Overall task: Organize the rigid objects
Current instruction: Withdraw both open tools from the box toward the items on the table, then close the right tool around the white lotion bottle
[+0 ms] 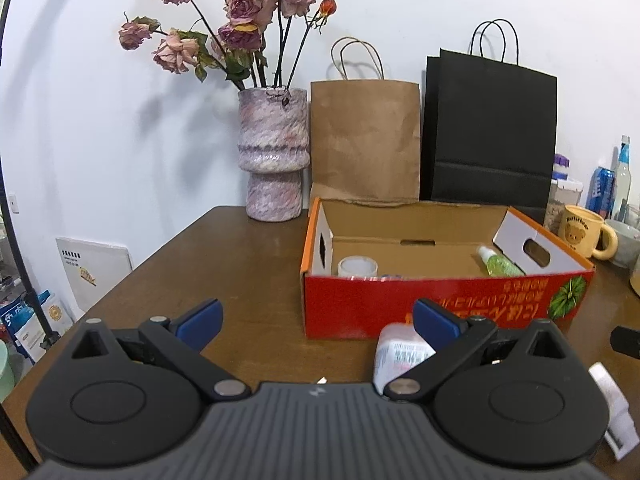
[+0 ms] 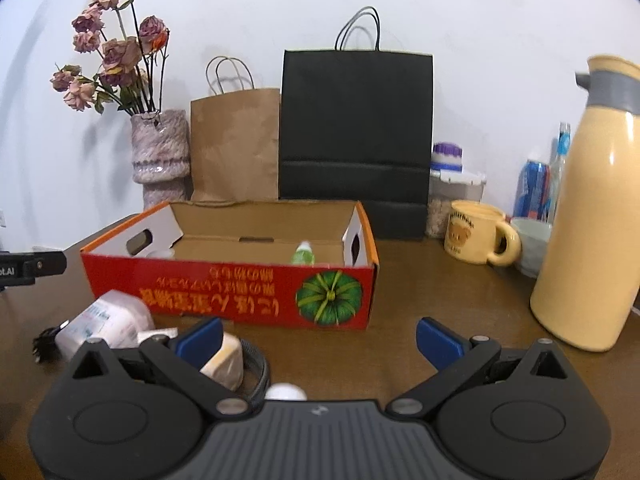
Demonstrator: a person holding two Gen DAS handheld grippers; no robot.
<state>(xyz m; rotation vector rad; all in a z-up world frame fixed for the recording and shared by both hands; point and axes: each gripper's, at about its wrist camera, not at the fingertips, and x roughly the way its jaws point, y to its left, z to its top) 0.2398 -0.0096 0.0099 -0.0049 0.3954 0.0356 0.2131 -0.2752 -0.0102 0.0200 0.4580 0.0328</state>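
We hold both tools spread apart and empty above the desk (image 1: 248,264): the left tool (image 1: 316,320) faces the red cardboard box (image 1: 420,304), which holds a green bottle (image 1: 498,262); the right tool (image 2: 318,340) hovers near a white bottle (image 2: 106,322) lying before it.

Green bottle (image 1: 498,263) lies inside open red box (image 1: 440,304)

Box (image 2: 224,296) sits mid-table (image 2: 440,300); bags (image 2: 356,128) behind it, vase (image 2: 160,152) left, mug (image 2: 476,232) and flask (image 2: 592,216) right.
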